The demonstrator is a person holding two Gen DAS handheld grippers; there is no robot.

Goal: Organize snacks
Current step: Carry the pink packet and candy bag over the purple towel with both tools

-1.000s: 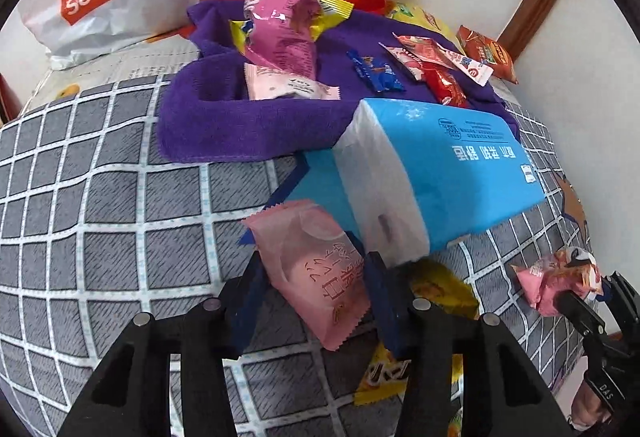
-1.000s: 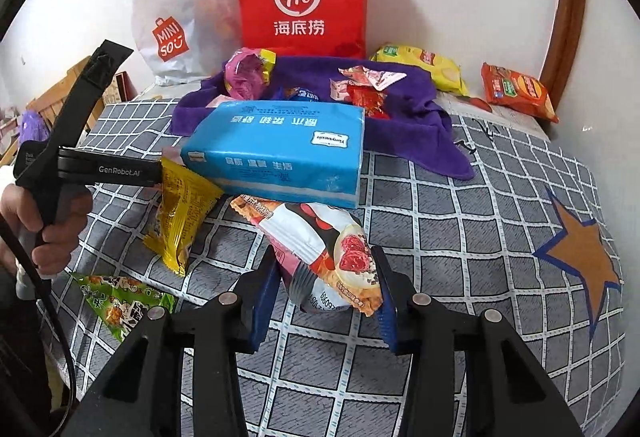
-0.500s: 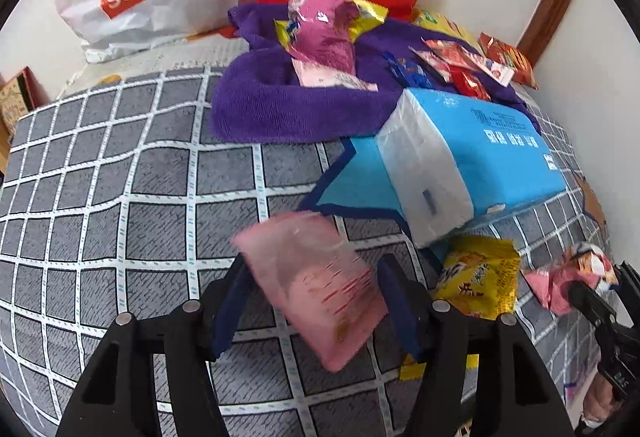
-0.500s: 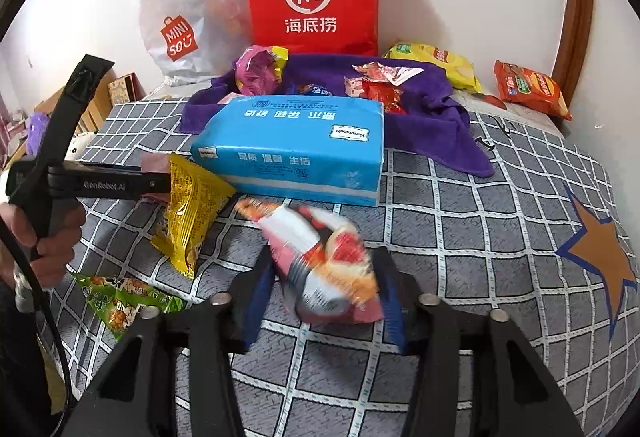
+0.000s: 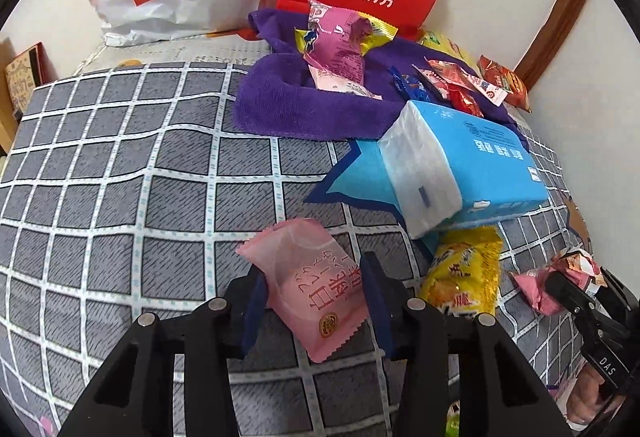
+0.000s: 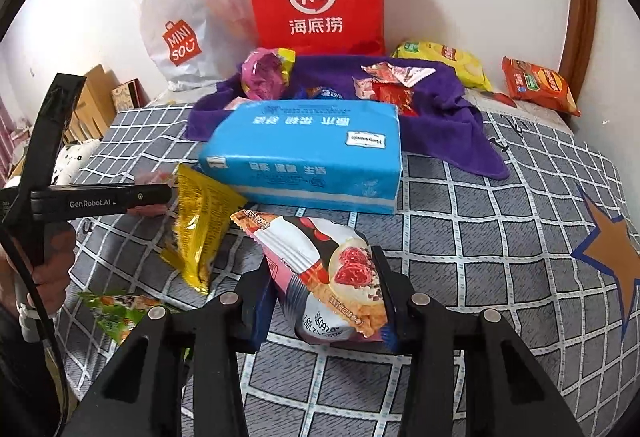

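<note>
1. You are clamping the left tongs down on the pink snack packet; half a second back the jaws were standing wider around it.
2. You are holding that packet above the checked bedspread, near the end of the blue tissue pack.
3. You are closing the right tongs on the strawberry snack packet, just in front of the tissue pack.
4. Judgement: both re-grips are settling; the carry to the purple towel is not yet begun.
</note>
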